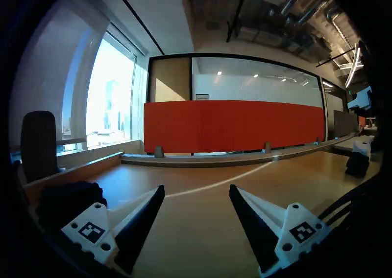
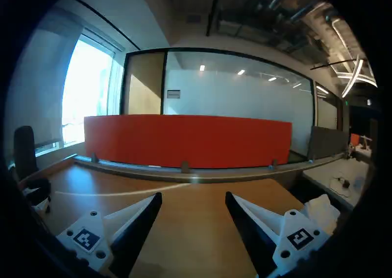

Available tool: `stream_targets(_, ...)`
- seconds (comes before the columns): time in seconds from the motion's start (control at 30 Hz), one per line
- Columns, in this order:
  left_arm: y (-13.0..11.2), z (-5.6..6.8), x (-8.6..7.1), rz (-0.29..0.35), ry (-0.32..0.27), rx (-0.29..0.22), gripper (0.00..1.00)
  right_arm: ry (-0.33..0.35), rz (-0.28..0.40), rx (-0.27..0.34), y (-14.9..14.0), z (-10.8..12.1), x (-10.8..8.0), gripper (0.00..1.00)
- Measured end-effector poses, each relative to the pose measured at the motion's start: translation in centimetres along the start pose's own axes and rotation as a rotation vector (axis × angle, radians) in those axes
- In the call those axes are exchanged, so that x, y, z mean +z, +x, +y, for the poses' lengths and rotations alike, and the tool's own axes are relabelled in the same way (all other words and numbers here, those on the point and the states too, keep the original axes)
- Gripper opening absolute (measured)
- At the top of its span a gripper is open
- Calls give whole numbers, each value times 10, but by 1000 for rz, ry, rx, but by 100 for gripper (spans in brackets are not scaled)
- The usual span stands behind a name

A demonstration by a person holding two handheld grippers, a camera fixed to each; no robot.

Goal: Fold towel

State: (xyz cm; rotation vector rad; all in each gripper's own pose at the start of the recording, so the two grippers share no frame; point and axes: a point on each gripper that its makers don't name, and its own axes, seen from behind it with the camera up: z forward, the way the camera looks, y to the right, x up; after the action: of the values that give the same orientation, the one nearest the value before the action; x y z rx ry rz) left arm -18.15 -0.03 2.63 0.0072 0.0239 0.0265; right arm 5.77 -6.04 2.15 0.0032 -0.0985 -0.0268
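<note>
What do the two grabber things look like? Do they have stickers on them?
Both look alike. The left gripper and the right gripper each have two pointy, wedge-shaped fingers. The fingers are white plastic on the outside, with black pads on the inner faces. Every finger carries a square black-and-white pattern marker near its base, with small round holes beside it.
</note>
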Motion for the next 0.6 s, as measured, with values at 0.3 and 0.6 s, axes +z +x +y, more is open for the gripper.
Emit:
stream_targets(0.3, -12, -6, -2, 0, 21, -19, 98, 2, 9, -1, -2, 3, 2, 100)
stream_targets(0.6, -14, -3, -2, -2, 15, -11, 98, 11, 5, 1, -5, 5, 2, 100)
